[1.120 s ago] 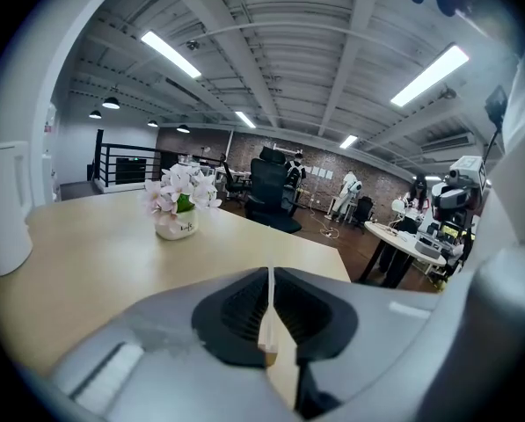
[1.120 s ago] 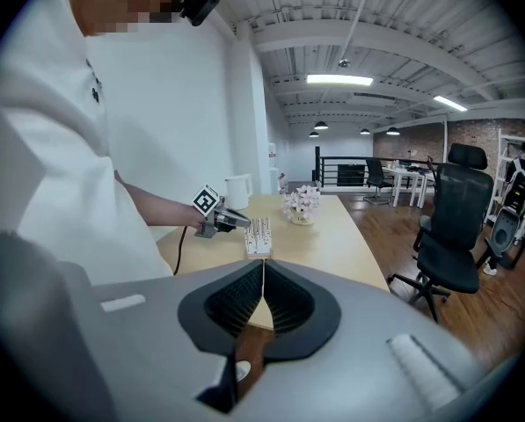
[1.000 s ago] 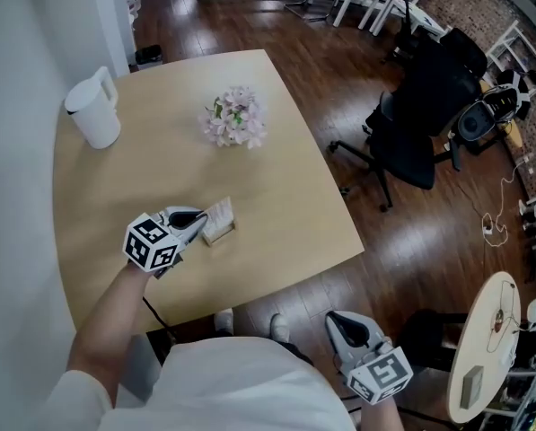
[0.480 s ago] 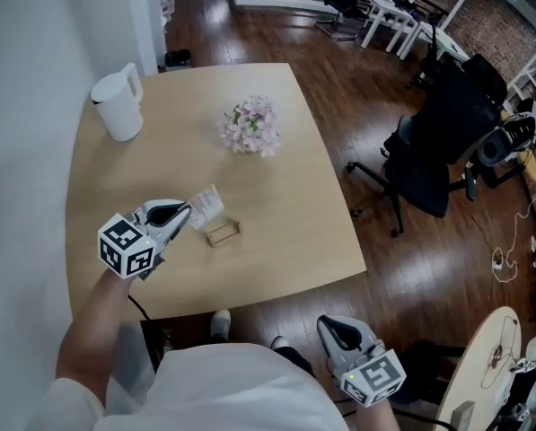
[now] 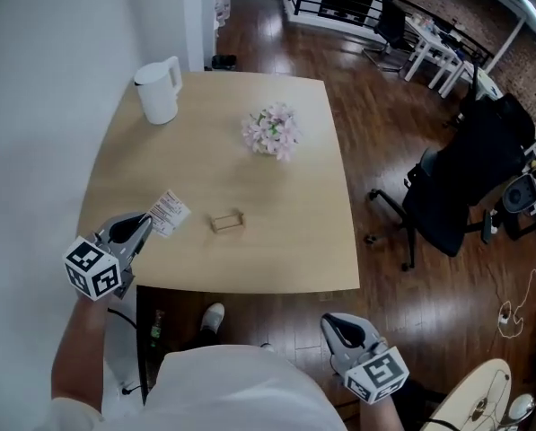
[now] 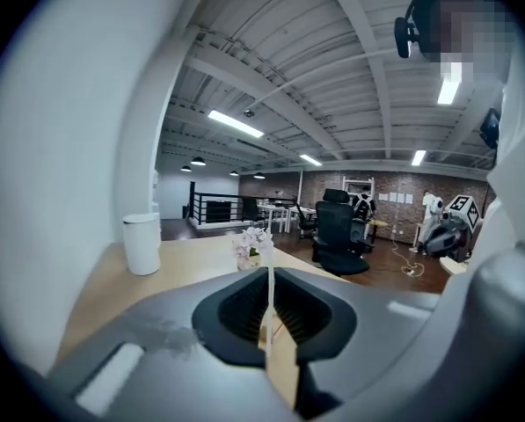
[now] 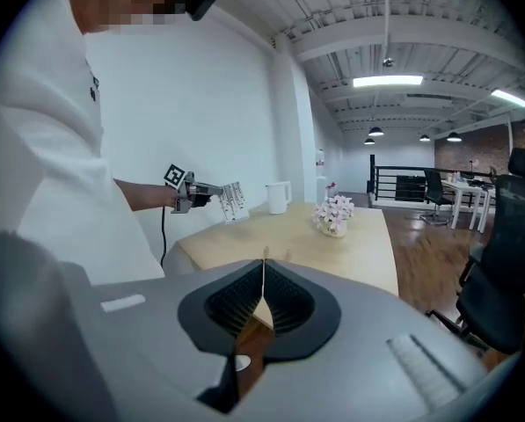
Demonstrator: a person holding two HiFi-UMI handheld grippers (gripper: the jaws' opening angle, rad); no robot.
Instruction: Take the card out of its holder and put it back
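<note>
A white printed card (image 5: pixel 170 212) hangs above the table's near left part, pinched in my left gripper (image 5: pixel 149 224), which is shut on its edge. In the left gripper view the card (image 6: pixel 268 299) shows edge-on between the closed jaws. The small wooden card holder (image 5: pixel 225 222) stands empty on the table, to the right of the card and apart from it. My right gripper (image 5: pixel 337 325) is shut on nothing, held low beside my body off the table's near edge. From the right gripper view I see the left gripper (image 7: pixel 197 195) holding the card (image 7: pixel 234 200).
A white pitcher (image 5: pixel 158 92) stands at the table's (image 5: pixel 285 241) far left corner. A pink flower bunch (image 5: pixel 274 132) sits past the holder. A white wall runs along the left. A black office chair (image 5: pixel 461 191) stands on the wood floor to the right.
The left gripper has drawn the card up out of the holder and carried it left, toward the table's near left edge. The holder now stands empty. The right gripper has hardly moved.
</note>
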